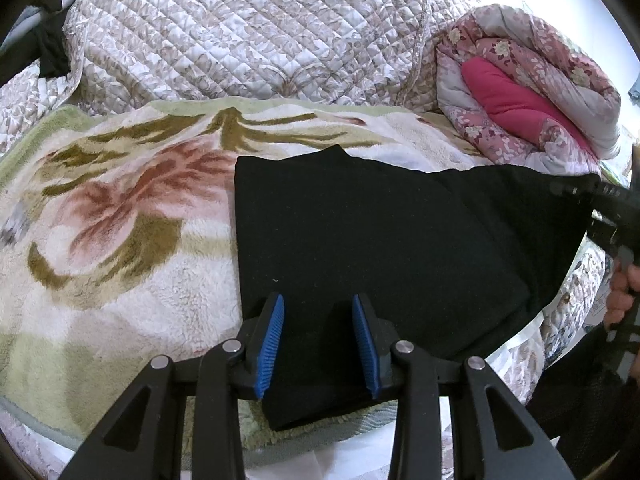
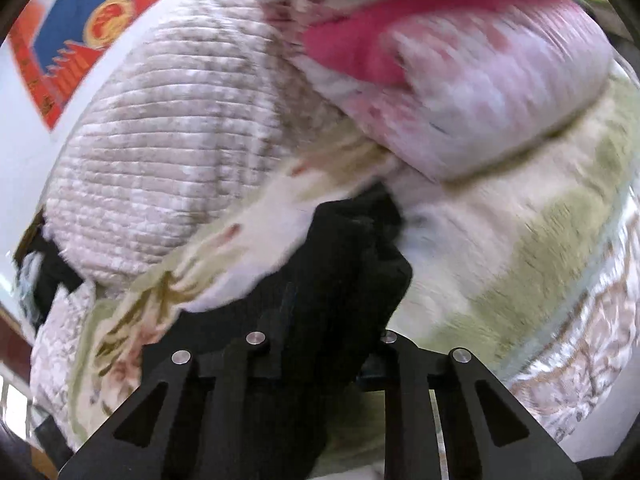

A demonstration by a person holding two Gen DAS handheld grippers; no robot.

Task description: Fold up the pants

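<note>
We see the black knit pants (image 1: 360, 240) lying partly folded on the flowered fleece blanket (image 1: 120, 220) of the bed, their long axis running left to right. Our left tool (image 1: 318, 344) hangs spread over the near edge, pinching nothing. Our right tool (image 2: 336, 320) pinches the bunched right end of the pants, lifted off the blanket. The fold, we judge, must go leftward, so the right hand leads.

No text, label, brand or number can be read in either view. The red and blue wall hanging (image 2: 76, 28) at far left bears a gold emblem, too blurred to make out.
</note>
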